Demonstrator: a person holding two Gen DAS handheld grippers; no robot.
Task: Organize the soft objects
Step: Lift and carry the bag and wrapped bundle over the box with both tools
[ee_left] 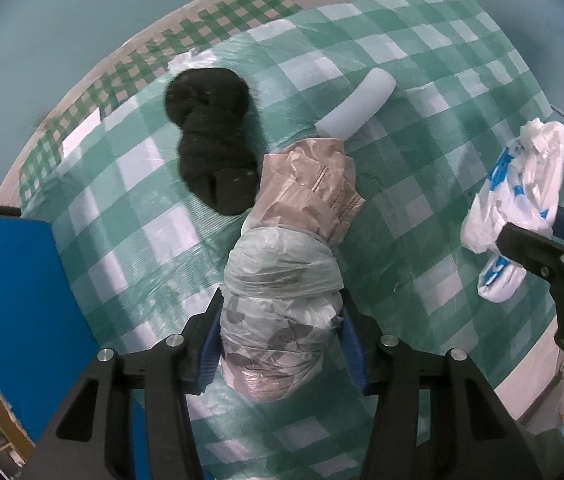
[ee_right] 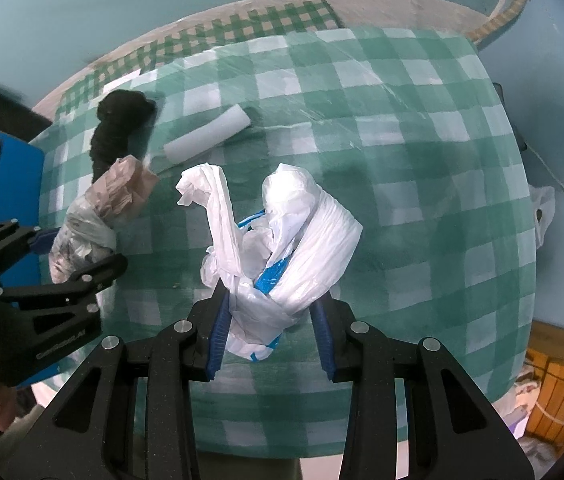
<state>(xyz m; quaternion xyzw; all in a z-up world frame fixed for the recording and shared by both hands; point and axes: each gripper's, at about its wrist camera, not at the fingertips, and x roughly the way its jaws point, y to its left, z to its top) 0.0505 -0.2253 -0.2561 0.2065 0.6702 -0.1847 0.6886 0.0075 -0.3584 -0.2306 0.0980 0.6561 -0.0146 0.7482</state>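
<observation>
My left gripper (ee_left: 280,340) is shut on a bundle of crumpled plastic bags (ee_left: 285,280), grey patterned near me and beige at its far end; it also shows in the right wrist view (ee_right: 94,208). My right gripper (ee_right: 270,332) is shut on a knotted white plastic bag with blue print (ee_right: 282,240), which also shows in the left wrist view (ee_left: 517,200). A black woolly bundle (ee_left: 210,136) lies on the round table beyond the beige end. A white foam roll (ee_left: 355,106) lies to its right, and both show in the right wrist view: the black bundle (ee_right: 120,128) and the foam roll (ee_right: 208,134).
The round table (ee_right: 421,168) has a green-and-white checked plastic cover. A blue panel (ee_left: 14,300) stands at the left edge. A wooden crate (ee_right: 557,380) sits on the floor at the lower right. A white bag (ee_right: 541,212) hangs off the table's right side.
</observation>
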